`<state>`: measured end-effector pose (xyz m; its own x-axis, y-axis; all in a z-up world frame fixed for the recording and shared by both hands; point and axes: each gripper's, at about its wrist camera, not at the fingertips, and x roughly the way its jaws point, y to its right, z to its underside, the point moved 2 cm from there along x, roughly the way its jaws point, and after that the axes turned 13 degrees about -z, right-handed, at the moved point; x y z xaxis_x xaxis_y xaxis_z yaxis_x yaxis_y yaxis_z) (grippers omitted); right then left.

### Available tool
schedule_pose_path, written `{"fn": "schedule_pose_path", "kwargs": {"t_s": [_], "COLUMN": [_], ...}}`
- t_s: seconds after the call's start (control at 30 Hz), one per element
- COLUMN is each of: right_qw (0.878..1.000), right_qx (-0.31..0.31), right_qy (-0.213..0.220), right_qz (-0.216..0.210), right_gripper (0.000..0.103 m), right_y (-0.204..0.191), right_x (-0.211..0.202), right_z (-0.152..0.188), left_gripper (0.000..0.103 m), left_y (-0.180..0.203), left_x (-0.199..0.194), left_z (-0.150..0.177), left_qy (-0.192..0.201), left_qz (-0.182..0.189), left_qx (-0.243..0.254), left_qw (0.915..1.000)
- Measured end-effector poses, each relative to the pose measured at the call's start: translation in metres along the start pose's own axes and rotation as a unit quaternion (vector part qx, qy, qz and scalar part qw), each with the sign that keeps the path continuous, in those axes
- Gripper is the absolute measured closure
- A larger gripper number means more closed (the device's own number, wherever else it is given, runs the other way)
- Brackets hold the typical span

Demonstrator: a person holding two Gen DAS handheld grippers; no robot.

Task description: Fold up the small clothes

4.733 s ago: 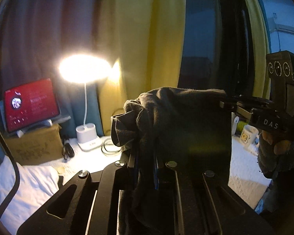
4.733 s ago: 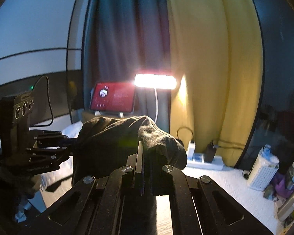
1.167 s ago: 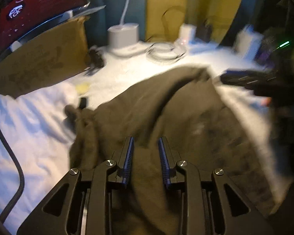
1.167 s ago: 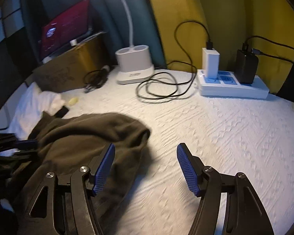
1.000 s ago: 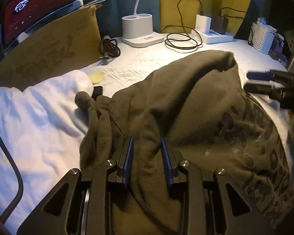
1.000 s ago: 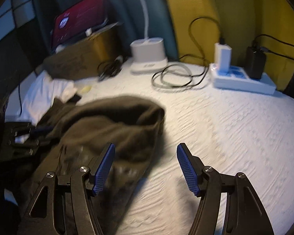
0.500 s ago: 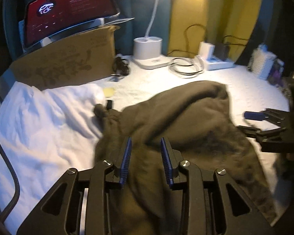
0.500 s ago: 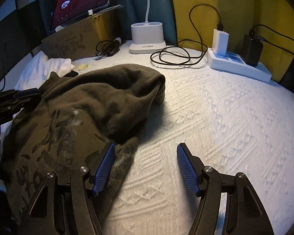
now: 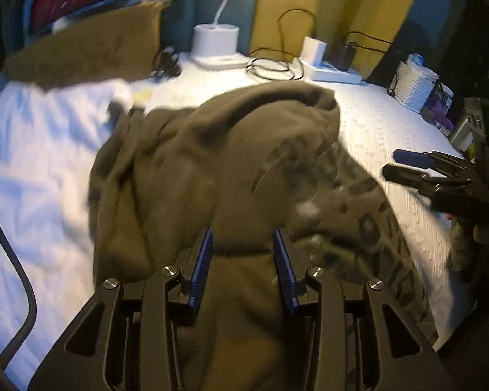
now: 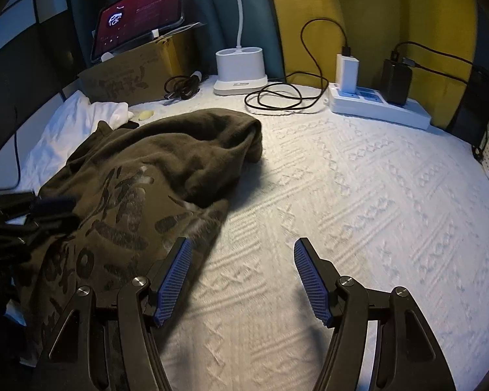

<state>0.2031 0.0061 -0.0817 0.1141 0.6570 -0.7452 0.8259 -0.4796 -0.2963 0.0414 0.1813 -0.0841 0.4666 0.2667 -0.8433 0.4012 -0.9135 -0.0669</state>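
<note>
A dark olive printed garment (image 9: 231,169) lies crumpled on the white textured bedspread (image 10: 358,179); it also shows in the right wrist view (image 10: 140,176), at the left. My left gripper (image 9: 243,244) is open, hovering just above the garment's near part, nothing between its blue pads. My right gripper (image 10: 241,264) is open wide and empty, over the bedspread just right of the garment's edge. The right gripper also shows in the left wrist view (image 9: 417,166); the left gripper appears at the far left of the right wrist view (image 10: 49,208).
A white cloth (image 10: 78,120) lies left of the garment. At the back stand a cardboard box (image 10: 130,75) with a red-screen tablet (image 10: 140,9), a lamp base (image 10: 239,68), coiled cables (image 10: 280,97), a power strip (image 10: 378,104) and a white basket (image 9: 414,84).
Both grippers held the garment in the air 4.7 s ago and have since released it on the bed. Over the last second both stay open; the left gripper shifted over the garment.
</note>
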Motion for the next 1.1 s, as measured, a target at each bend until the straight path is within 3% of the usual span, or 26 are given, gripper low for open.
{"fn": "schedule_pose_path", "kwargs": {"t_s": [0.27,0.57,0.73,0.87,1.1], "right_qw": [1.000,0.999,0.998,0.996,0.991], "right_qx": [0.016,0.036,0.041,0.044,0.056], "right_qy": [0.012,0.029,0.033,0.044,0.073], "right_qz": [0.007,0.026,0.041,0.058,0.095], "right_gripper": [0.035,0.035,0.035,0.035,0.035], "right_y": [0.009,0.016,0.021,0.024,0.031], "right_x": [-0.024,-0.058,-0.080,-0.100,-0.139], "right_z": [0.015,0.036,0.050,0.058,0.066], "left_gripper": [0.064,0.062,0.054,0.054,0.048], "left_y": [-0.010,0.013,0.033,0.058,0.090], "left_x": [-0.022,-0.061,-0.068,-0.067,-0.080], "left_z": [0.008,-0.002,0.000,0.002,-0.008], "left_qy": [0.018,0.085,0.101,0.109,0.120], "left_qz": [-0.027,0.013,0.026,0.000,0.046], "left_qx": [-0.009,-0.001,-0.005,0.018,0.036], "left_qw": [0.9994,0.9963,0.9946,0.9939,0.9911]}}
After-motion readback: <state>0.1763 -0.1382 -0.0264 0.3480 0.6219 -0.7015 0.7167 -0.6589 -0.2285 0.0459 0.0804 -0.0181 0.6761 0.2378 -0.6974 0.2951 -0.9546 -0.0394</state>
